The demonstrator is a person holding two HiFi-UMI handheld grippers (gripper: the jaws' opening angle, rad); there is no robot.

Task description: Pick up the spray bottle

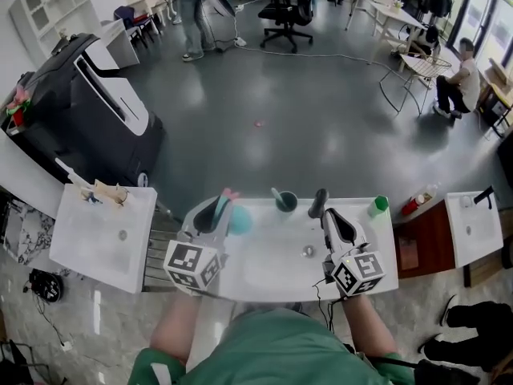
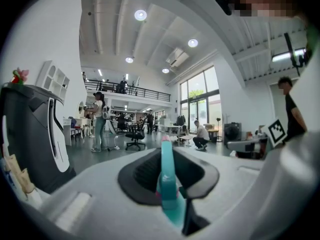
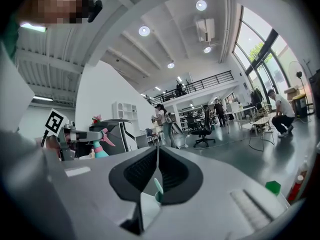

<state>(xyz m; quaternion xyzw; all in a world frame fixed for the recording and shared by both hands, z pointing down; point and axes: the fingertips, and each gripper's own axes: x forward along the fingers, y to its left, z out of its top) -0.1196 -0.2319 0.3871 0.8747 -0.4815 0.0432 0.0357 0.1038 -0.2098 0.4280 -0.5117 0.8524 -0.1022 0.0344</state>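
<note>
The spray bottle [image 1: 238, 219] is teal with a pink trigger and hangs above the white washbasin [image 1: 264, 275]. My left gripper [image 1: 215, 213] is shut on it. In the left gripper view a teal strip of the bottle [image 2: 167, 176] runs between the dark pads. The right gripper view shows the bottle [image 3: 97, 149] at far left, held in the other gripper. My right gripper [image 1: 319, 203] hovers over the basin's far right side. Its jaws [image 3: 157, 159] are shut with nothing between them.
A dark green cup [image 1: 286, 201] with a brush stands at the basin's back edge, with a green-capped bottle [image 1: 378, 206] and a red bottle [image 1: 411, 205] further right. More white basins [image 1: 104, 231] [image 1: 473, 223] flank this one. A large black machine [image 1: 80, 111] stands at left. People stand and sit beyond.
</note>
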